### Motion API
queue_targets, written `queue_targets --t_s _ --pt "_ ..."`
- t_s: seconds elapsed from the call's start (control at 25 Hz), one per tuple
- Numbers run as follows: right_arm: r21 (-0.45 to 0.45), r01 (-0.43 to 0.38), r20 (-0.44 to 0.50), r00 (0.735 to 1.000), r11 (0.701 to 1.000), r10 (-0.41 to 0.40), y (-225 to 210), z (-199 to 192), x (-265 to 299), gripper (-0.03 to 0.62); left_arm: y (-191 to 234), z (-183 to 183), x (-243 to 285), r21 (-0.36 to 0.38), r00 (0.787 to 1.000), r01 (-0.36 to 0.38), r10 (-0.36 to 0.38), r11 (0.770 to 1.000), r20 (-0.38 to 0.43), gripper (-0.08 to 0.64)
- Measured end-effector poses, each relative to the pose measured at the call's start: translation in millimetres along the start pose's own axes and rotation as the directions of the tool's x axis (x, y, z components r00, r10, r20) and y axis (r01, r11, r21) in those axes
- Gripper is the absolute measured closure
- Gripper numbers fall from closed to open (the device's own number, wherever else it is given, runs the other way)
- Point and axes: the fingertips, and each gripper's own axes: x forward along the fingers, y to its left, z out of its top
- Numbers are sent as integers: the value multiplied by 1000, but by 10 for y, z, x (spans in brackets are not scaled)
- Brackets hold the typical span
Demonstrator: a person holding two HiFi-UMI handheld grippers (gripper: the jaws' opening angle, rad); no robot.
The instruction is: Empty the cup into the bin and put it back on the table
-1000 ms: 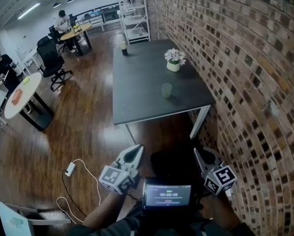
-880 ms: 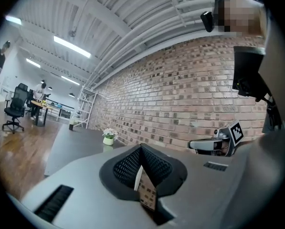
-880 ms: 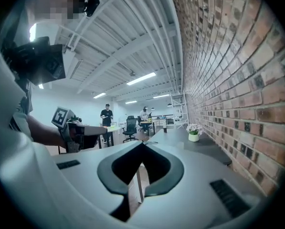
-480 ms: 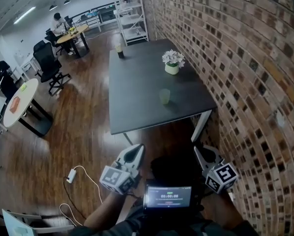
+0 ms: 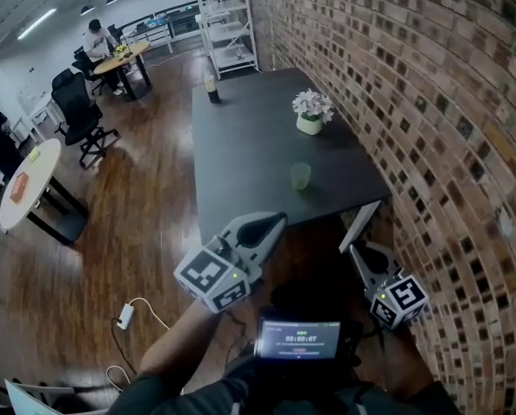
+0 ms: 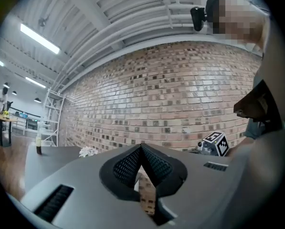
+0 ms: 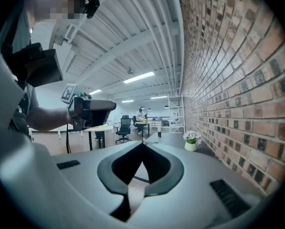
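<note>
Grey-shelled left gripper (image 5: pixel 275 223): jaws closed tip to tip, with nothing between them. It is held up at the near edge of the dark table (image 5: pixel 240 145) and its nose points across the tabletop towards the brick wall.

The cup (image 5: pixel 301 175) is pale green and see-through. It stands upright on the table, ahead of the left gripper's tips and slightly to their right, near but not touching. Its long axis is vertical. Whether anything is in it cannot be made out from here.

Right gripper (image 5: pixel 354 251): jaws likewise shut on nothing. It sits lower and further back, off the table and close to the white table leg (image 5: pixel 353 223). The cup lies ahead of it and to its left, well apart.

Judgement: the left gripper is the nearer of the two and is the likelier to make the pick. Its jaws must part before it closes in. With the gripper lying about level, a grasp from the side across the cup's wall suits an upright cup. No bin can be identified with certainty in any view.
</note>
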Motion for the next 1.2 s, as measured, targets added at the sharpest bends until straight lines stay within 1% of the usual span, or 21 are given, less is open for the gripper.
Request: queue_targets --t_s 0.08,0.16,0.24,0.48,0.72,0.88,1.04,1.08,1.12,1.16,1.2 --pt "-8 -7 -1 1000 1000 7 9 30 121 591 27 44 52 10 999 46 -46 999 -9 565" --pt "-7 -8 -13 1000 1000 8 1 42 238 591 58 73 96 -7 996 87 -87 996 -12 566" --pt "-2 -11 -18 1000 1000 11 -3 66 349 591 96 101 96 -21 994 110 -110 994 -8 566" --pt "9 -10 -34 999 1000 11 -173 117 617 591 320 4 8 -54 996 88 -89 995 -8 566" --pt "-12 -47 -26 999 999 47 -477 242 842 591 502 -57 62 -52 1000 16 -18 999 -23 565" --pt "-38 -115 -9 993 993 115 -639 302 1015 591 571 -123 211 -41 998 -43 41 998 -44 566" --pt "-54 -176 -25 984 983 175 -888 284 1200 591 557 -134 436 -44 996 -80 78 996 -35 566" --pt "-58 -190 -27 982 980 189 -954 281 1250 584 572 -149 495 -42 995 -93 91 995 -36 566" --pt "-62 -205 -30 979 977 203 -1013 276 1299 522 608 -173 545 -42 993 -112 111 993 -37 566" --pt "-64 -218 -34 976 974 216 -1068 264 1349 500 663 -206 584 -49 990 -138 136 989 -36 566" --pt "-61 -228 -39 973 972 226 -1122 242 1400 501 727 -243 614 -58 986 -166 164 984 -35 566"
